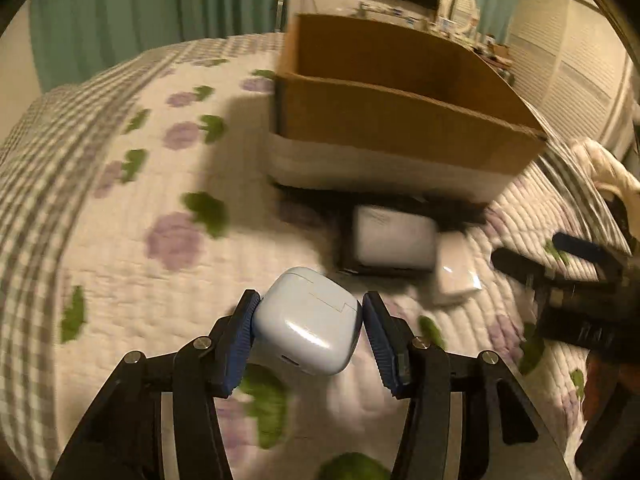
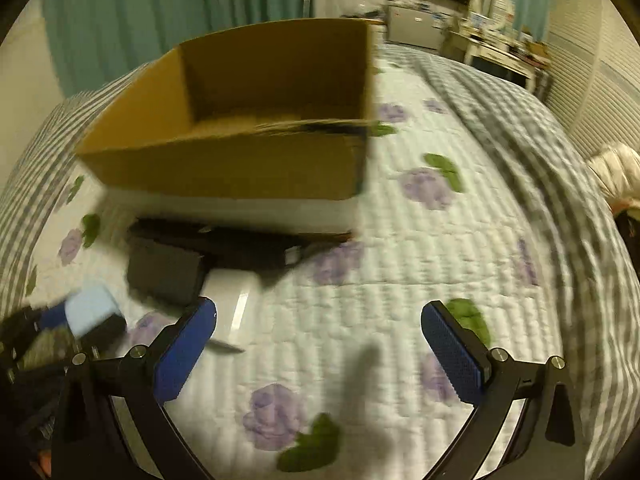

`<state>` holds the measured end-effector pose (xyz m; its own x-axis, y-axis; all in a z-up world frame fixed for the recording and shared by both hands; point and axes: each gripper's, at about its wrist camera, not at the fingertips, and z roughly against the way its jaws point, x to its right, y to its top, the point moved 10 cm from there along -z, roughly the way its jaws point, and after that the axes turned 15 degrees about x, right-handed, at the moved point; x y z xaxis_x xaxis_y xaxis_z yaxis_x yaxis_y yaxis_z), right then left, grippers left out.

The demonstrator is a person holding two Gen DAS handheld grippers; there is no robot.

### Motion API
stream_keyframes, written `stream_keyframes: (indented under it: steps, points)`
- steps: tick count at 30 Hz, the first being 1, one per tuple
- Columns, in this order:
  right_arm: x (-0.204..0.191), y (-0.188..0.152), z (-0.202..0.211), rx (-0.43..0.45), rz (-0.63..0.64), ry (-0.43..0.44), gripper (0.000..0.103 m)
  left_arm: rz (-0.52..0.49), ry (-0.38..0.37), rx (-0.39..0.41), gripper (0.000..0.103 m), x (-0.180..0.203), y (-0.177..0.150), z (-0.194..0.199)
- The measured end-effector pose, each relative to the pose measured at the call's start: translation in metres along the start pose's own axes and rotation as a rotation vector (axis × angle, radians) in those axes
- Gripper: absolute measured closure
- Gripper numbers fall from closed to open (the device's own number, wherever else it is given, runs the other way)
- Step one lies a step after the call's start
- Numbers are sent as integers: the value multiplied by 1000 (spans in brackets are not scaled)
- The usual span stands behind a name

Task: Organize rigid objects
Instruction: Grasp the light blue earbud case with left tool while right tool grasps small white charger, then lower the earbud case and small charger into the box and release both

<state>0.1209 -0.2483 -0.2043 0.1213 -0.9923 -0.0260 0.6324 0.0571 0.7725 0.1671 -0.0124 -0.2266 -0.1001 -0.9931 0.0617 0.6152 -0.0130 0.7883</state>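
Note:
My left gripper point(image 1: 308, 312) is shut on a pale blue earbud case point(image 1: 308, 320) and holds it above the quilt; the case also shows at the left of the right wrist view point(image 2: 90, 308). An open cardboard box point(image 1: 400, 120) stands ahead on the bed, also in the right wrist view point(image 2: 240, 160). In front of it lie a white box on a black item point(image 1: 394, 240), a small white object point(image 1: 456, 276) and black flat items point(image 2: 168, 272). My right gripper point(image 2: 320, 332) is open and empty over the quilt, and appears at the right of the left wrist view point(image 1: 560, 264).
The bed is covered by a white quilt point(image 2: 360, 300) with purple flowers and a grey checked border point(image 2: 540, 160). Teal curtains point(image 1: 140, 12), a dresser with clutter point(image 2: 500, 48) and white shutter doors point(image 1: 580, 80) stand beyond the bed.

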Motion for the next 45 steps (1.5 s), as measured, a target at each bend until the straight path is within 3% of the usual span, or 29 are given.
stream_keyframes:
  steps: [6,10,15,17,19,27,30,34,40,45]
  points:
    - [-39,-18,-24,-59,65,61,6,27,29,22,49,-18,15,3]
    - [-51,-25,-42,-100,124,42,28,32,33,17,49,-20,15,-1]
    - [-56,-26,-49,-118,144,33,32,41,32,-6,49,-23,9,-9]
    - [-57,-26,-49,-116,150,35,40,39,28,-6,49,-21,10,-8]
    - [-58,-25,-46,-107,149,46,59,39,19,-6,49,-18,10,-6]
    - [-49,-19,5,-50,106,81,63,16,-14,4,49,4,20,12]
    - [-35,-12,29,-22,132,65,63,0,-28,25,49,14,32,29]
    - [-18,6,64,35,60,77,63,3,-43,61,49,22,52,54]
    - [3,71,119,181,15,71,63,-15,-71,132,49,35,95,83]
    - [6,129,133,280,11,78,63,-62,-76,182,49,45,139,87]
